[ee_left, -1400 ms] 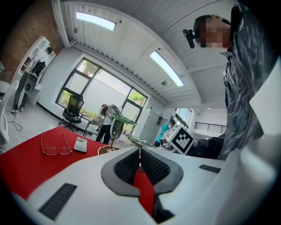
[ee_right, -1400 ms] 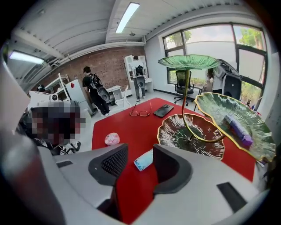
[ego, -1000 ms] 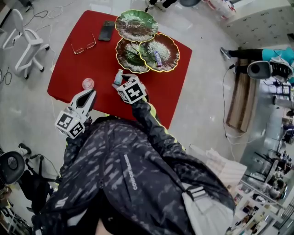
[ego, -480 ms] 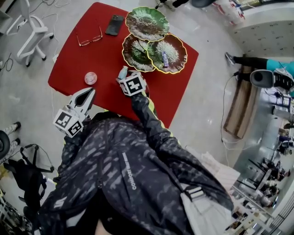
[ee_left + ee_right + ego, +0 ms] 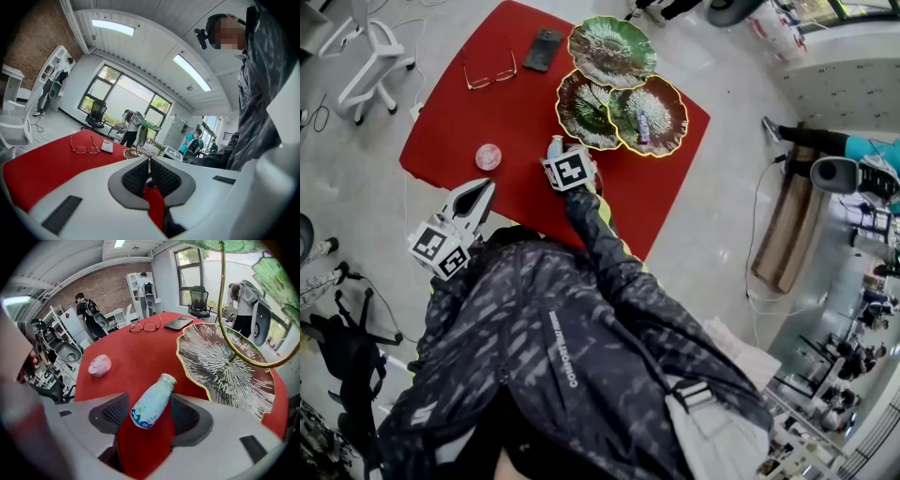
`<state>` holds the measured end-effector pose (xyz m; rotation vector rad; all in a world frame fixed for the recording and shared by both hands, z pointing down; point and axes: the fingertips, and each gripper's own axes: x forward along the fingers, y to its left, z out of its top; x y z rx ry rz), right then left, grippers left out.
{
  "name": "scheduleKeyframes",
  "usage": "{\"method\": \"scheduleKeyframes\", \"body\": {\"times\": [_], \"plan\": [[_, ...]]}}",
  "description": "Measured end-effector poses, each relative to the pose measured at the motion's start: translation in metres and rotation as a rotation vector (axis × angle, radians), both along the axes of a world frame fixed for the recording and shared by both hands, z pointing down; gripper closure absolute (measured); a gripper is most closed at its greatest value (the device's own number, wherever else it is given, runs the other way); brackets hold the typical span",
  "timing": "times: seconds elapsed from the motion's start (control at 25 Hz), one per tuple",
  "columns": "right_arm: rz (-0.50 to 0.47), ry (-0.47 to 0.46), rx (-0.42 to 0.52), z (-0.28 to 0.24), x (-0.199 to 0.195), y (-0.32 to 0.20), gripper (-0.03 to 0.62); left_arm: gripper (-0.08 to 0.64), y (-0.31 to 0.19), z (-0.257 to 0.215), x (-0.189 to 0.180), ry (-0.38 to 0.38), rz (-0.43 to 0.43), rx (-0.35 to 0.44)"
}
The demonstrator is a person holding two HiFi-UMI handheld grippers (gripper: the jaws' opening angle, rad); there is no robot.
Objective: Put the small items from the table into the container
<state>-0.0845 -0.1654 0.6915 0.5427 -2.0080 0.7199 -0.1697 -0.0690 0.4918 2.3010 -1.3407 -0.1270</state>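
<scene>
A small pale-blue bottle (image 5: 152, 401) lies tilted on the red table (image 5: 459, 122), neck toward the leaf dishes. My right gripper (image 5: 150, 414) points steeply down over it with a jaw on each side. The jaws stand wide, with a gap at the left pad (image 5: 115, 413). From the head view the bottle (image 5: 554, 146) pokes out just beyond the right gripper (image 5: 564, 161). A pink round tin (image 5: 488, 156) sits to the left. My left gripper (image 5: 478, 192) hangs at the table's near edge, shut on nothing (image 5: 149, 161). A small bottle (image 5: 642, 125) lies in the right dish (image 5: 666, 98).
Three gold-rimmed leaf dishes cluster at the table's far right: top (image 5: 612, 52), middle (image 5: 581, 108), right. The nearest dish (image 5: 225, 366) lies right of the bottle. Glasses (image 5: 490, 75) and a phone (image 5: 544, 49) lie at the far side. A white chair (image 5: 370, 52) stands left.
My right gripper has sunk toward the table and now straddles the bottle. The left gripper has stayed about where it was.
</scene>
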Motion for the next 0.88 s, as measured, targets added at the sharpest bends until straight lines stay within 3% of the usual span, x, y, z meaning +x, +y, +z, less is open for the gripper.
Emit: {"method": "scheduleKeyframes", "body": {"times": [0.12, 0.24, 0.32, 0.88], "plan": [[-0.021, 0.011, -0.012, 0.007, 0.0, 0.001, 0.322, 0.541, 0.0, 0.0, -0.001, -0.001, -0.004, -0.002], [-0.03, 0.167, 0.045, 0.014, 0.027, -0.006, 0.322, 0.543, 0.0, 0.001, -0.003, -0.002, -0.007, -0.007], [-0.046, 0.222, 0.094, 0.015, 0.035, -0.011, 0.323, 0.542, 0.0, 0.003, -0.004, -0.002, -0.009, -0.012], [-0.038, 0.183, 0.086, 0.018, 0.037, -0.012, 0.387, 0.541, -0.006, 0.001, 0.002, 0.012, 0.016, 0.003]]}}
